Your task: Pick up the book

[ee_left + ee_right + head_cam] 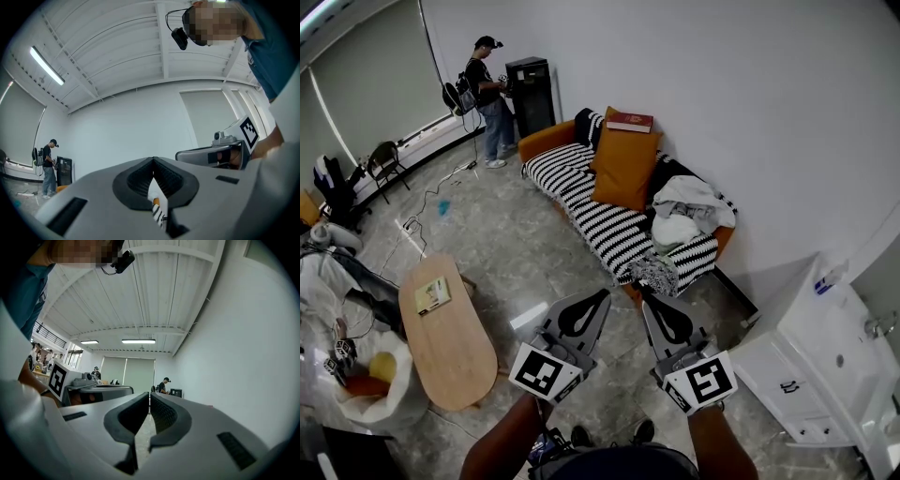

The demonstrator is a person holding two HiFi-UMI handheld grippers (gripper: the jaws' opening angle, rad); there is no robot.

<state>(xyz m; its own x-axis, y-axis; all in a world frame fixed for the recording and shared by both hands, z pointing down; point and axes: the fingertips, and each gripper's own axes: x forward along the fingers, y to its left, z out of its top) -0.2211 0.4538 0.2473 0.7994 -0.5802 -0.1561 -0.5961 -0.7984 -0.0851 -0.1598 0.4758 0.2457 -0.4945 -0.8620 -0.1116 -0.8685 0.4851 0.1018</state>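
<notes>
Both claws are out in front of me, held about level over the grey stone floor. My left claw [602, 296] is clenched, pads pressed tip to tip with nothing in them. My right claw [648, 301] sits just beside it, its pads drawn in to a bare sliver, and it is empty too.

The dark red hardback book [629, 121] lies flat on the top edge of a big orange cushion [623, 167]. That cushion is propped against the back of the black-and-white striped sofa [598, 220], up against the white wall and well apart from both claws. A heap of pale clothes [686, 212] covers the sofa's near end.

Off to my left is an oval wooden table [450, 342] with a small yellow-green booklet [432, 294] lying on it. A white cabinet [825, 366] stands to my right. Far back, a person in a dark cap [488, 97] stands at a black cabinet [531, 94].
</notes>
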